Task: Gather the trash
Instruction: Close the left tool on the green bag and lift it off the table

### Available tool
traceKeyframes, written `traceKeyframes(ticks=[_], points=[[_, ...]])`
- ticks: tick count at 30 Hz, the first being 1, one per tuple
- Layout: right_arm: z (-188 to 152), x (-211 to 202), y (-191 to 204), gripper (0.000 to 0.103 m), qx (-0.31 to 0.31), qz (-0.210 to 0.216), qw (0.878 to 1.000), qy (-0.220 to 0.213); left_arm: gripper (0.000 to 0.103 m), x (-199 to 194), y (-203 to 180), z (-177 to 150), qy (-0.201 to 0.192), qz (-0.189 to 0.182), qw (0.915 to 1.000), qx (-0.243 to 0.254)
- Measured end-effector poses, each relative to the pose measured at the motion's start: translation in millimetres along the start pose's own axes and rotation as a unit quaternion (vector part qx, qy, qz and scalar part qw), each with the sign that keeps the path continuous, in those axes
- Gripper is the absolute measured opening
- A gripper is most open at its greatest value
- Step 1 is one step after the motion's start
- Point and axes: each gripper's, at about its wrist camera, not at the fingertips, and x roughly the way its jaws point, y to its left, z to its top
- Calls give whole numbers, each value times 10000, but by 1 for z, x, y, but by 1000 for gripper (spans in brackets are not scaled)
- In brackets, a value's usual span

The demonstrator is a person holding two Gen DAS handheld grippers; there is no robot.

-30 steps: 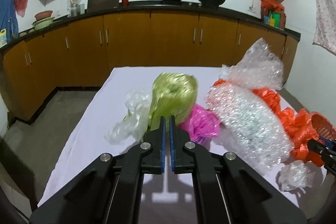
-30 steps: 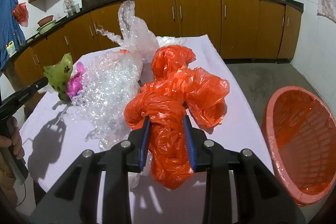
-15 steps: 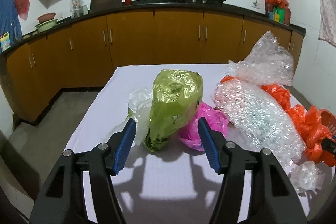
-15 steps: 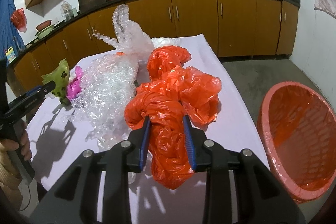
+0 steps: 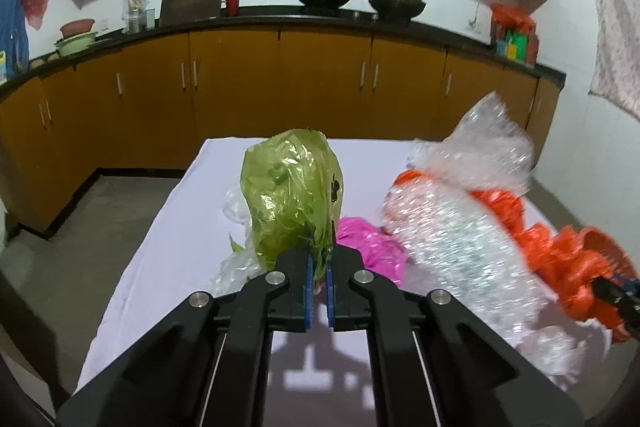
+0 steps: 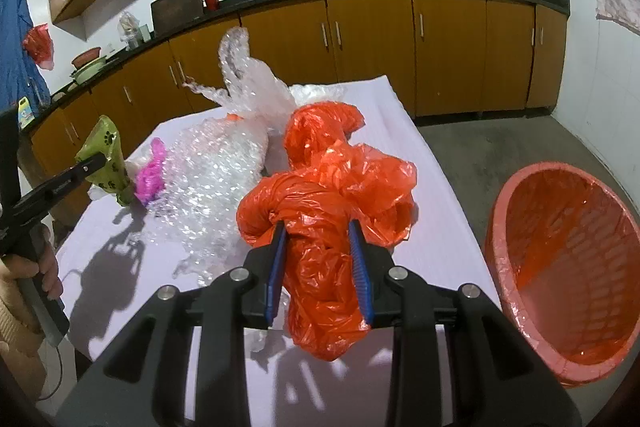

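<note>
A green plastic bag (image 5: 292,199) with paw prints stands upright on the white table (image 5: 168,267). My left gripper (image 5: 319,267) has its jaws closing tight on the bag's lower end, pads pressing the plastic; the right wrist view shows that bag (image 6: 105,155) in those jaws too. My right gripper (image 6: 317,227) is shut on a crumpled orange plastic bag (image 6: 332,187) near the table's right side. Between the two bags lie a large bubble wrap bundle (image 6: 216,171) and a pink bag (image 5: 372,243).
An orange-pink basket (image 6: 500,219) stands on the floor just right of the table. A clear plastic bag (image 5: 236,207) lies behind the green one. Wooden cabinets and a dark counter with woks run along the far wall. A person's hand (image 6: 44,267) holds the left gripper's handle.
The left jaws went from shut to wide open around the green bag, then closed on its lower end. The right gripper kept still with the orange bag.
</note>
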Motion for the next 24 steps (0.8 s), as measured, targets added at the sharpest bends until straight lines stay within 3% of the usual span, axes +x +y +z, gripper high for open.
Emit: traceKeyframes(ticks=[8, 13, 15, 17, 19, 24], points=[[8, -22, 1, 31, -5, 71, 9997, -220, 2, -34, -10, 15, -365, -290, 9989, 23], [7, -29, -3, 31, 44, 60, 9996, -255, 2, -28, -12, 11, -168, -202, 9996, 99], [5, -30, -5, 31, 41, 51, 9997, -243, 12, -28, -12, 2, -111, -99, 9998, 154], [3, -29, -6, 31, 39, 38, 9997, -222, 62, -30, -12, -8, -123, 12, 9997, 218], [3, -28, -7, 31, 52, 29, 9998, -196, 65, -31, -14, -16, -176, 120, 9993, 297], [2, -25, -9, 31, 95, 25, 9999, -129, 65, -9, -16, -26, 116, 233, 9989, 388]])
